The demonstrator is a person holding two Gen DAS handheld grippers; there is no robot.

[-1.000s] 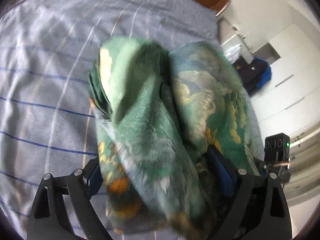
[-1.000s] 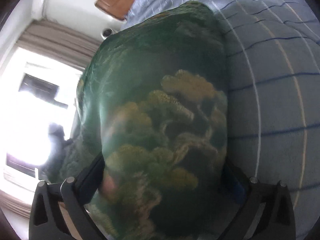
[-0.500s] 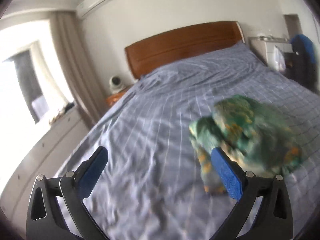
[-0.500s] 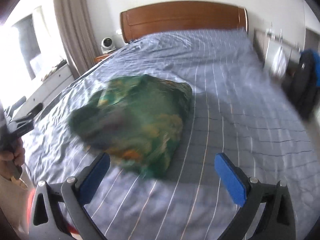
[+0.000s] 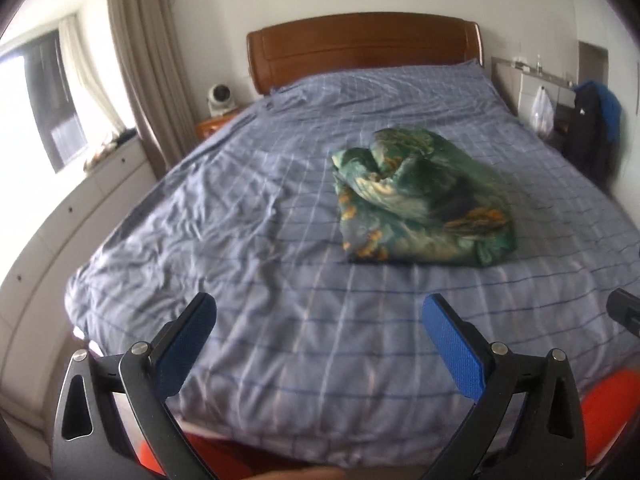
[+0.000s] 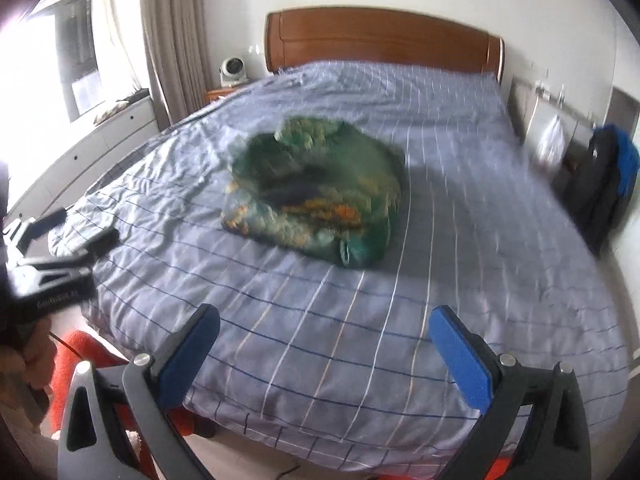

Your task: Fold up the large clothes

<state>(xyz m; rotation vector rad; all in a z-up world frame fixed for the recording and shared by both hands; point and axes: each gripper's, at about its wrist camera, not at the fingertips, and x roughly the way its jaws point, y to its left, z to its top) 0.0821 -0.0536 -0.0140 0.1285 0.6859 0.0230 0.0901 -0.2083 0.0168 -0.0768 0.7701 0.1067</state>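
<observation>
Left gripper (image 5: 318, 320): black two-finger tool with blue ribbed pads; jaws spread wide with nothing between them, held above the near edge of the bed.

Right gripper (image 6: 324, 330): same black build with blue pads (image 6: 460, 354); jaws wide apart and empty, also above the near edge. Its tip shows at the far right of the left wrist view, so the two tools sit side by side.

Bedspread (image 5: 248, 216): grey-blue checked cloth with thin white and dark lines, running straight ahead of both pairs of jaws; rumpled to the left, smoother ahead. It looks to serve as the flat working surface.

Garment (image 5: 420, 200): green printed fabric with orange and cream patches, a loose mound well ahead of the jaws. It lies ahead and right of the left jaws, ahead and slightly left of the right (image 6: 316, 192). It touches neither tool and is bunched, not folded; edges are blurred in the right wrist view.

Judgement: both tools are free, so the pile likely needs spreading out before any fold.

Headboard (image 5: 362, 46): brown wooden panel, far beyond the garment.

Backpack (image 6: 610, 178): black and blue, far right of the jaws, beside the bed.
</observation>
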